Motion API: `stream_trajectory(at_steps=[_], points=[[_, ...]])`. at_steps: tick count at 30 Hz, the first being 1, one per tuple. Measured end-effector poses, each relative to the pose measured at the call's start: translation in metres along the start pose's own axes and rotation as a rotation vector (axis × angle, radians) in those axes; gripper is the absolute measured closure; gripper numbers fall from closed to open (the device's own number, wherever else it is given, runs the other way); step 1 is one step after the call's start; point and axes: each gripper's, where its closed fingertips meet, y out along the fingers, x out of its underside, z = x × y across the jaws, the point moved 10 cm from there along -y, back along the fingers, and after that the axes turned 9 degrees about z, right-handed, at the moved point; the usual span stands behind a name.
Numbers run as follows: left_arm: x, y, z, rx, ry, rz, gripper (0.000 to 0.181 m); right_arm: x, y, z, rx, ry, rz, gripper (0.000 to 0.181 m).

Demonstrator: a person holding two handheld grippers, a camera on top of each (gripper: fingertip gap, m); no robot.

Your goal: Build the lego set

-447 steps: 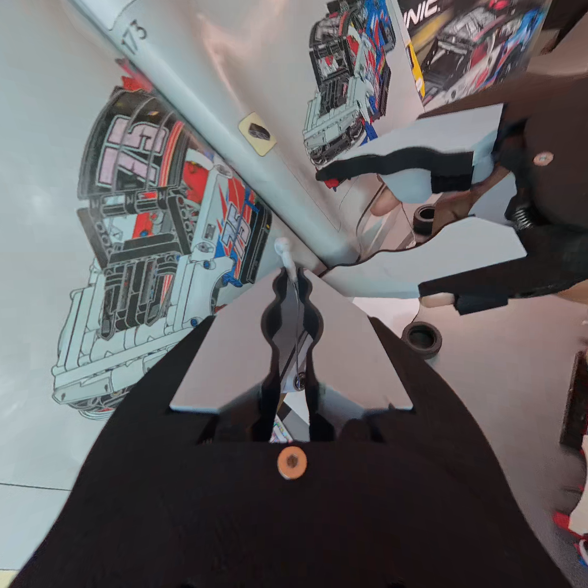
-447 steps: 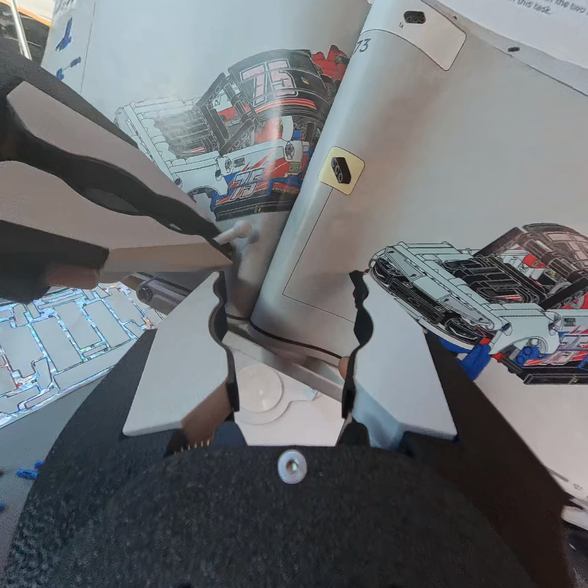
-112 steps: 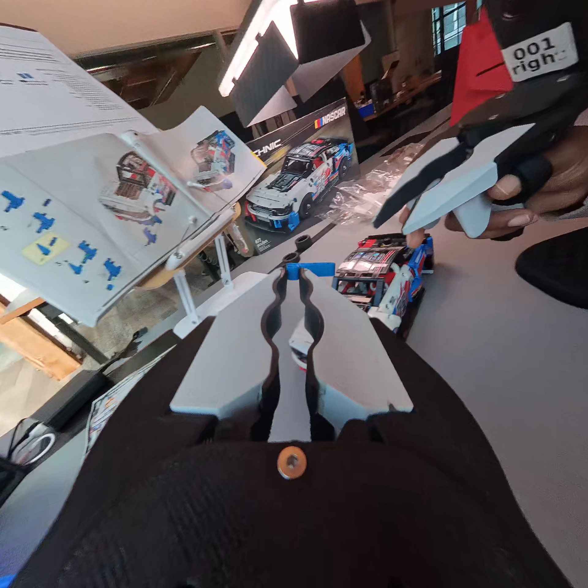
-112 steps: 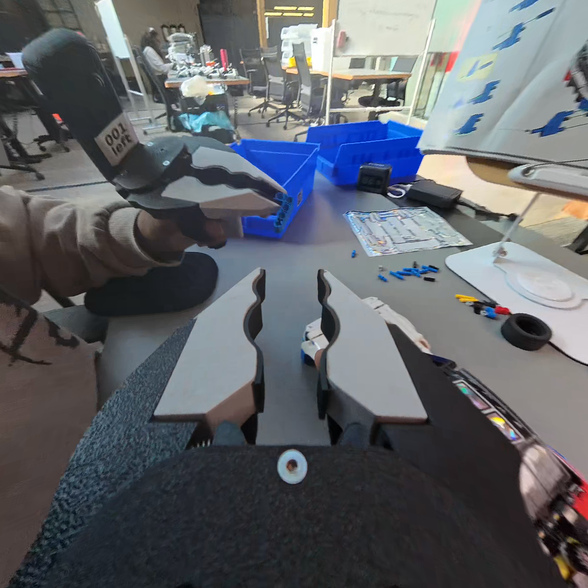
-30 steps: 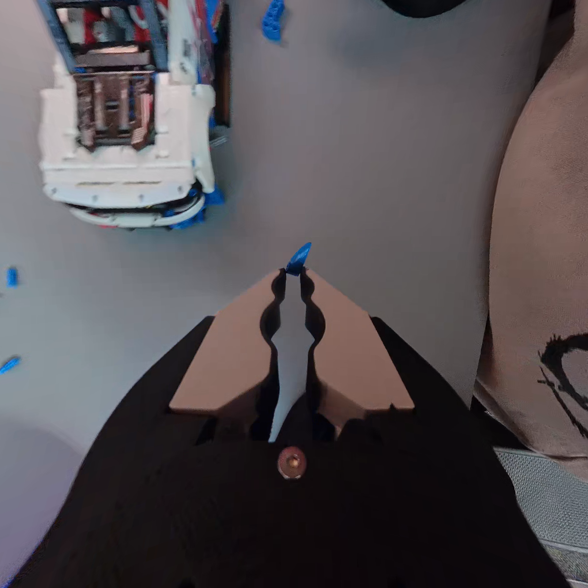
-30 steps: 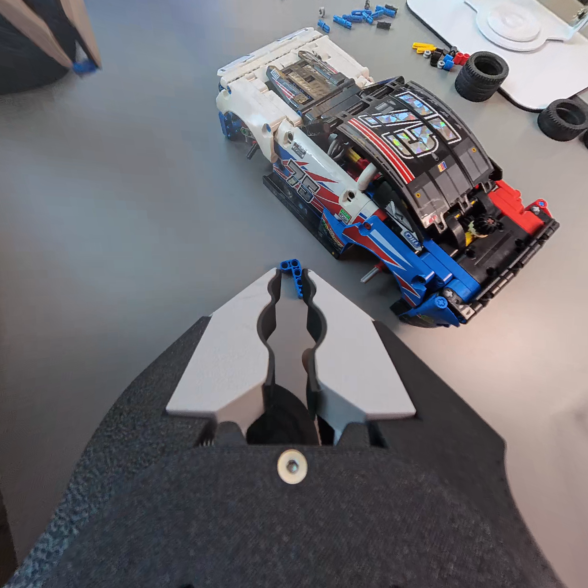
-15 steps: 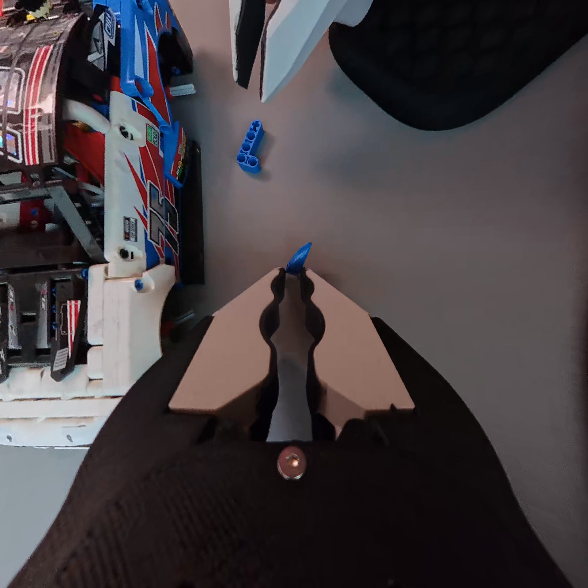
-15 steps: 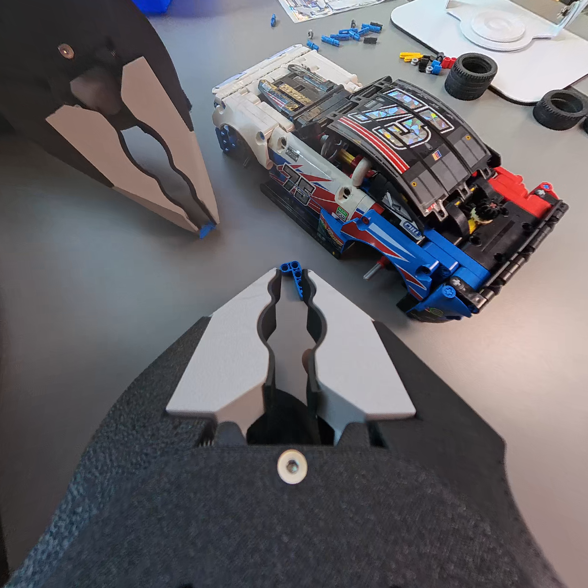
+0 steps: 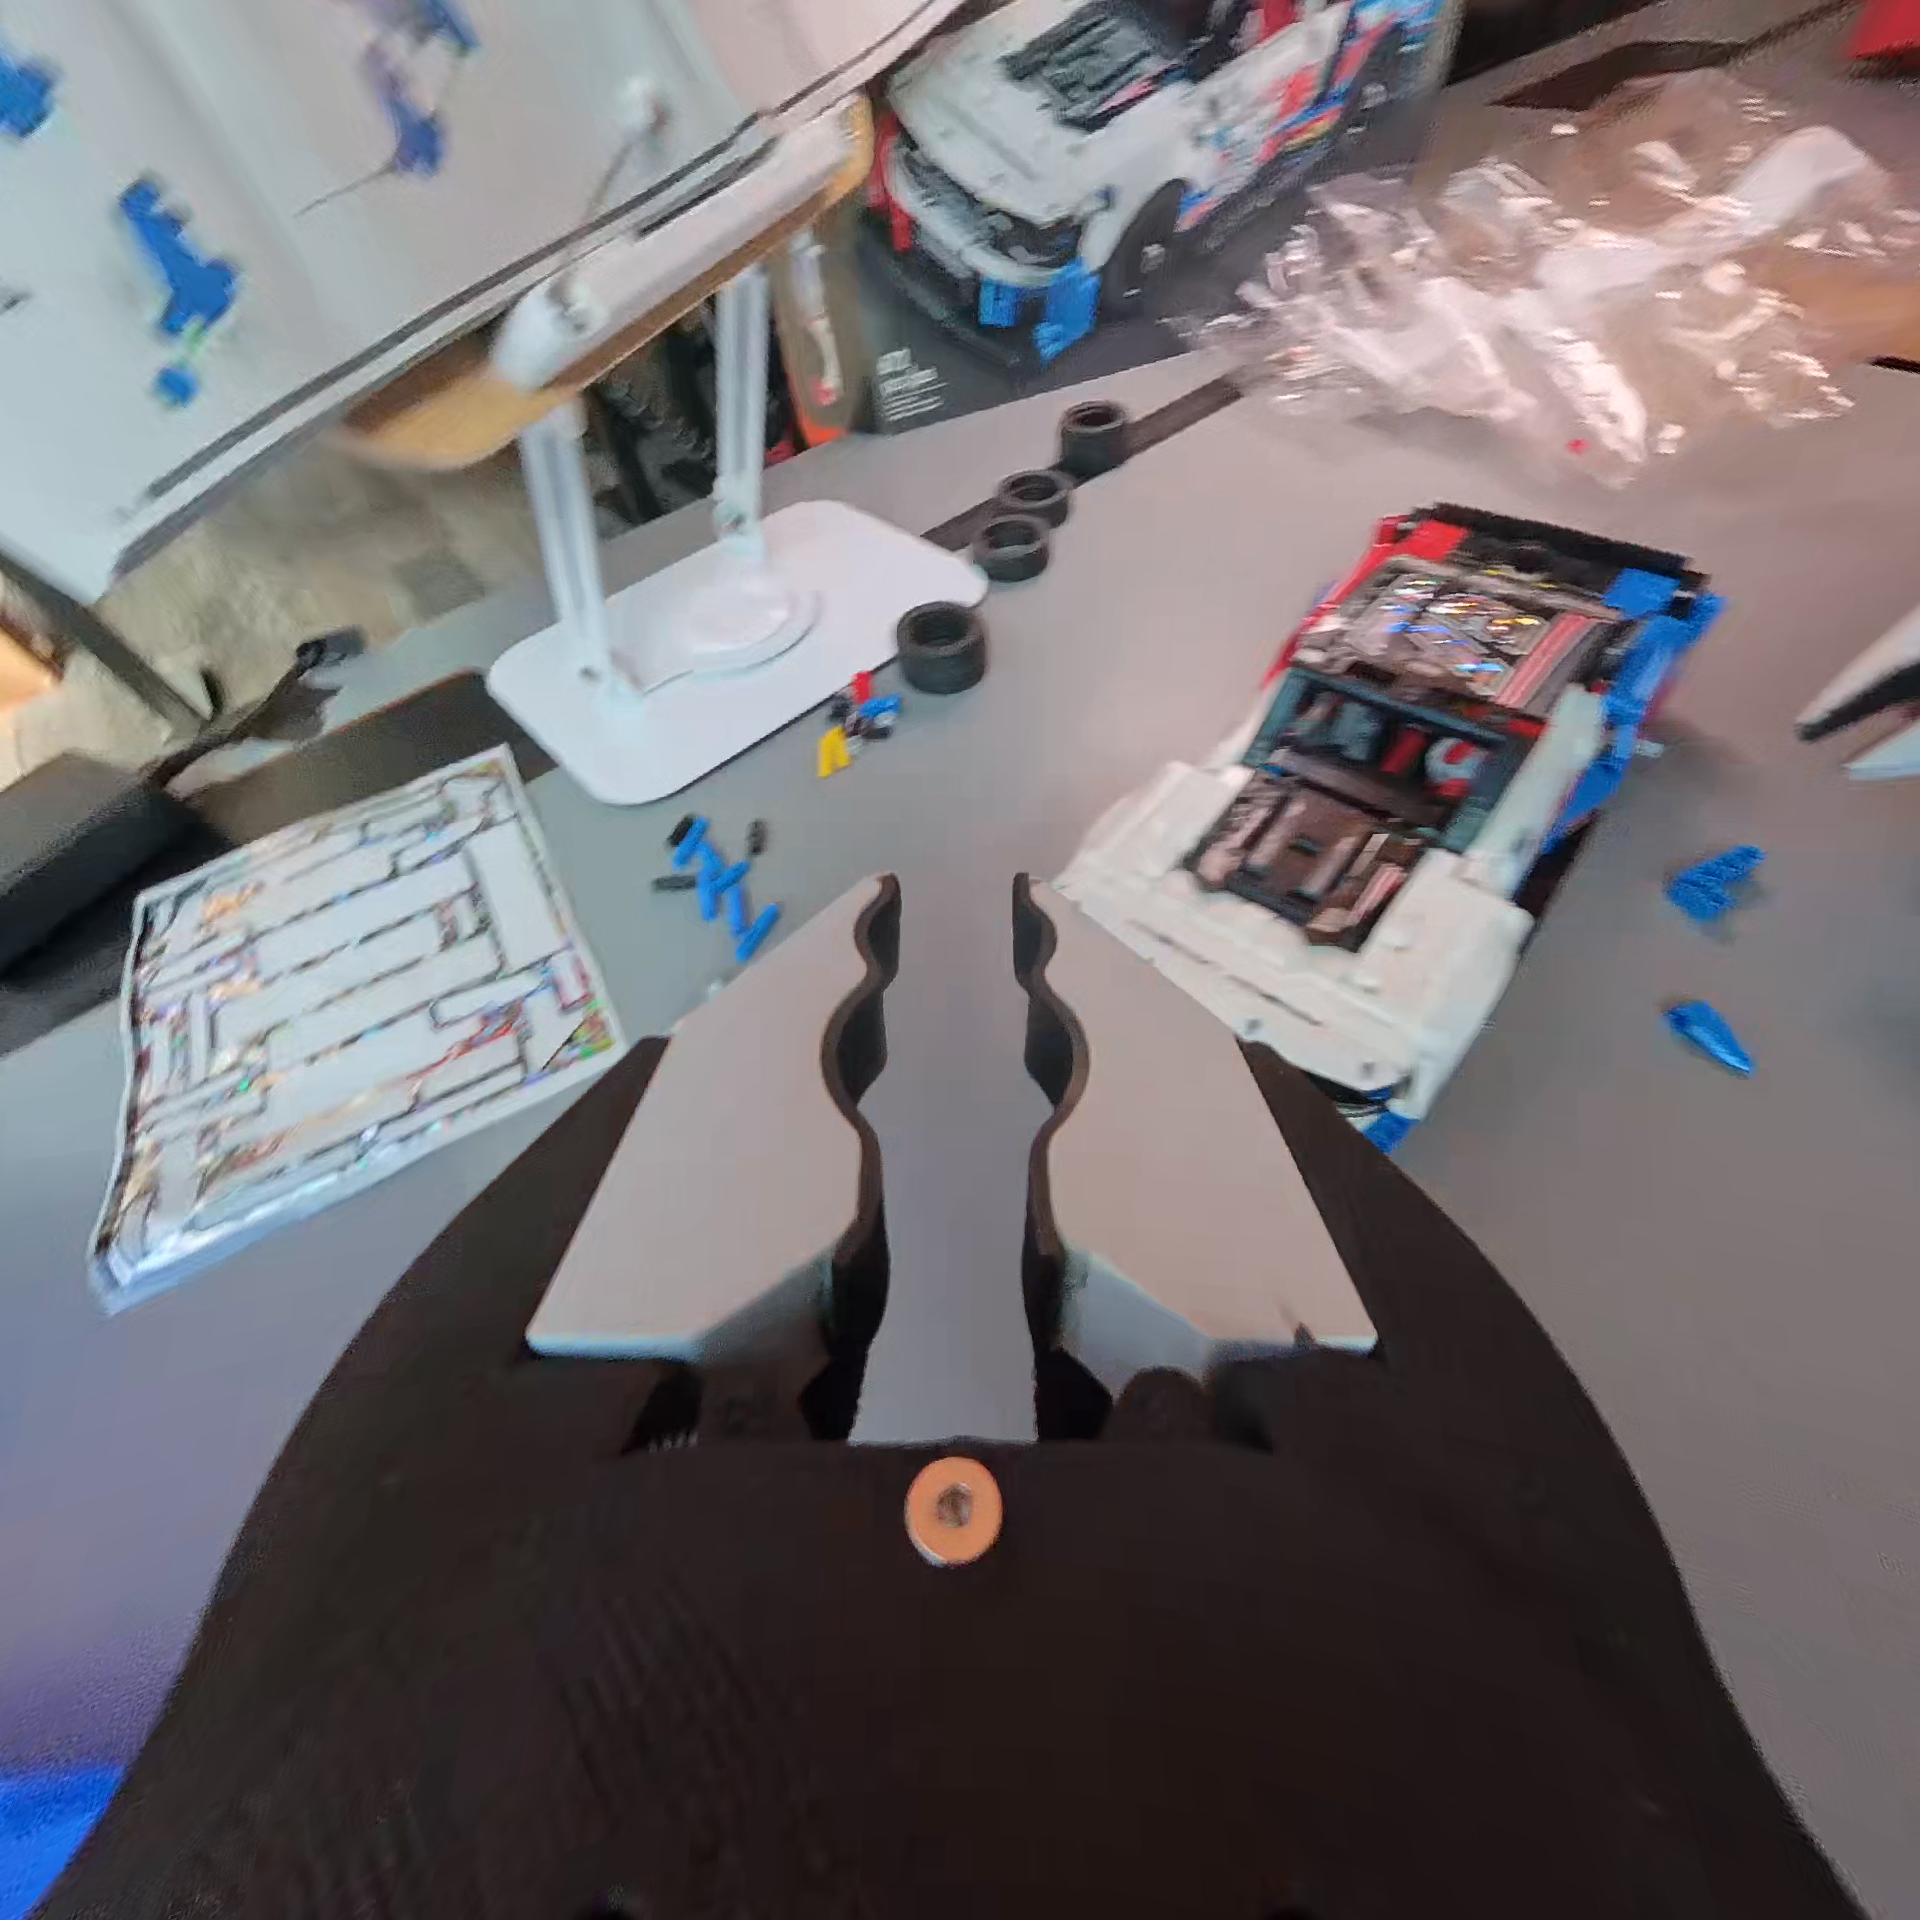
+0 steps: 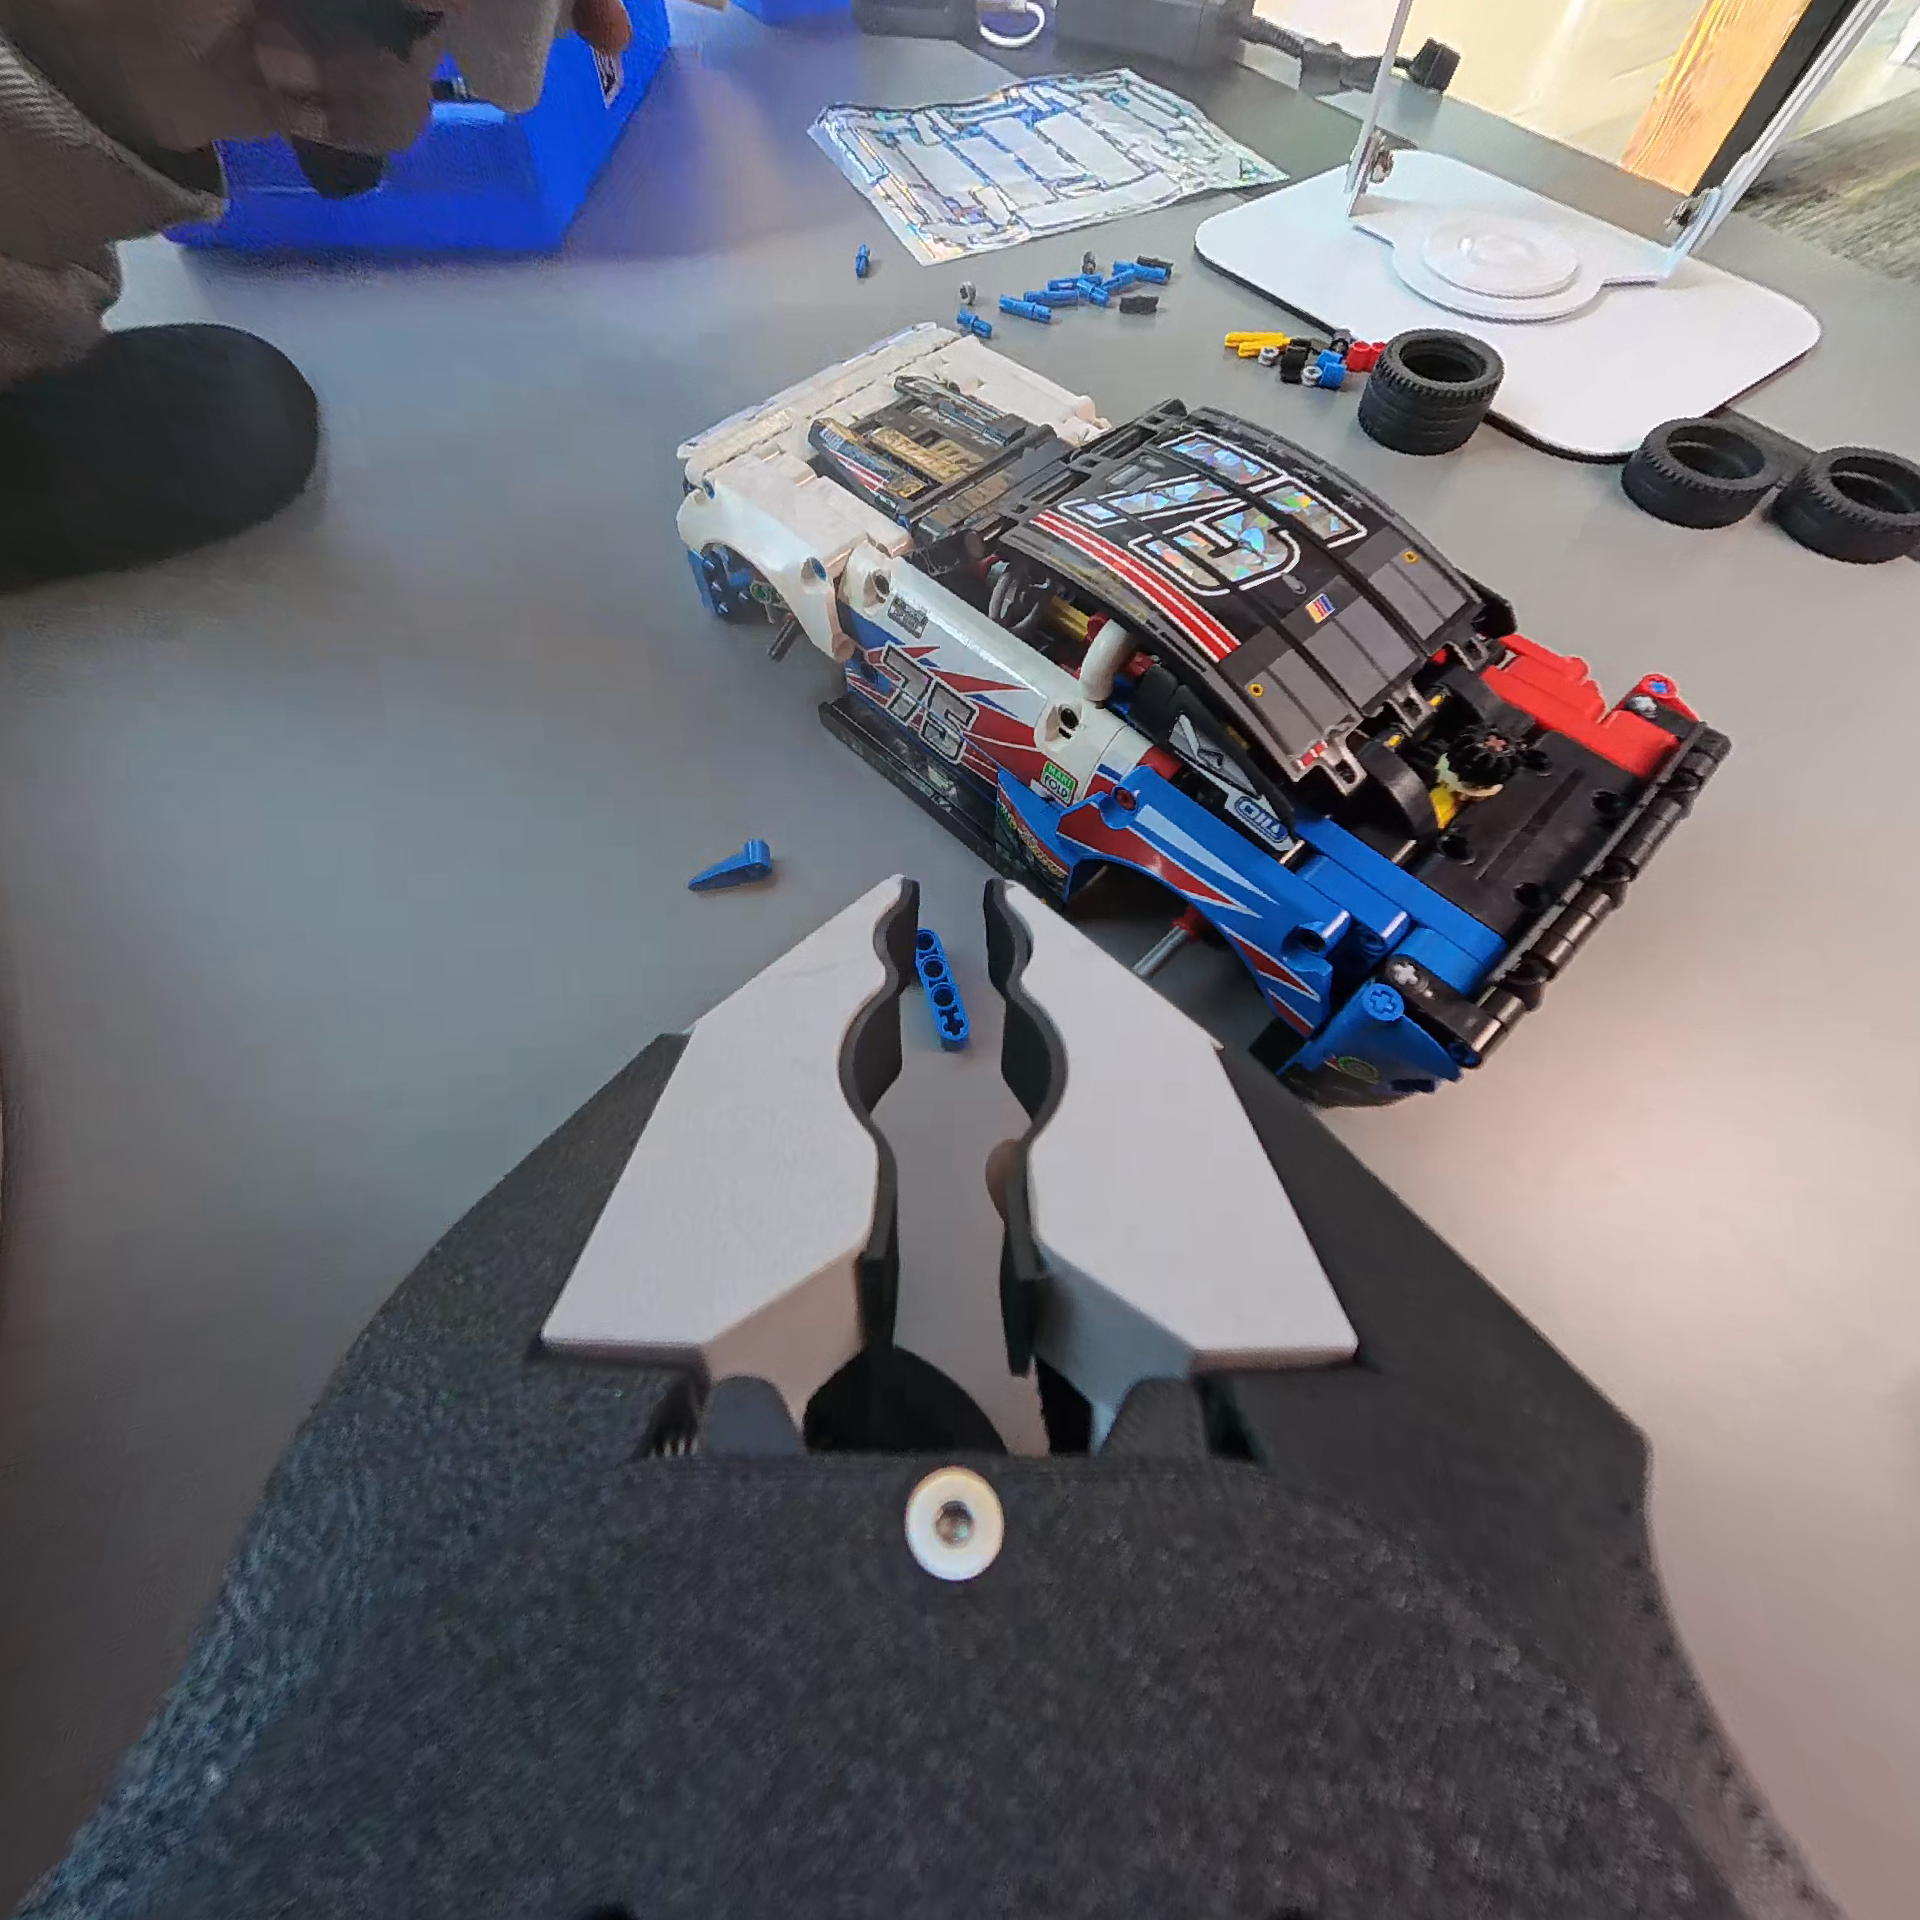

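Observation:
The Lego race car (image 10: 1195,707), white, blue, red and black, lies wheel-less on the grey table; it also shows in the left wrist view (image 9: 1403,810). My right gripper (image 10: 948,896) is open, just above the table beside the car's blue side. A small blue beam (image 10: 940,987) lies loose on the table between its fingers. A blue wedge piece (image 10: 732,868) lies a little to the left. My left gripper (image 9: 953,888) is open and empty, raised above the table. From there the beam (image 9: 1714,883) and wedge (image 9: 1709,1037) lie right of the car.
Black tyres (image 10: 1434,390) (image 10: 1704,473) sit by the white stand base (image 10: 1507,281). Small pins (image 10: 1081,286) and a sticker sheet (image 10: 1039,156) lie beyond the car. A blue bin (image 10: 436,177) and black pad (image 10: 135,447) are at left. The set's box (image 9: 1143,156) and plastic bags (image 9: 1558,312) are at the back. About 25 centimetres separates my left fingertips from my right.
Both grippers have opened. The blue wedge left my left gripper and the blue beam left my right one; both now lie on the table. My left gripper has lifted and swung away.

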Motion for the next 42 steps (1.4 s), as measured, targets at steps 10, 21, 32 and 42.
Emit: stream_trajectory(at_steps=[10, 21, 32, 42], points=[[0.054, 0.008, -0.05, -0.182, -0.214, 0.023, 0.155, -0.066, 0.012, 0.044, 0.147, -0.142, 0.278, 0.159], [0.066, 0.014, -0.038, -0.155, -0.147, -0.009, 0.156, -0.107, 0.215, 0.122, -0.255, -0.521, -0.234, 0.172], [0.066, 0.015, -0.041, -0.082, -0.167, -0.011, 0.158, -0.101, 0.287, 0.139, -0.342, -0.875, -0.597, 0.171], [0.065, 0.011, -0.039, -0.03, -0.181, 0.002, 0.159, -0.106, 0.308, 0.139, -0.415, -0.862, -0.73, 0.177]])
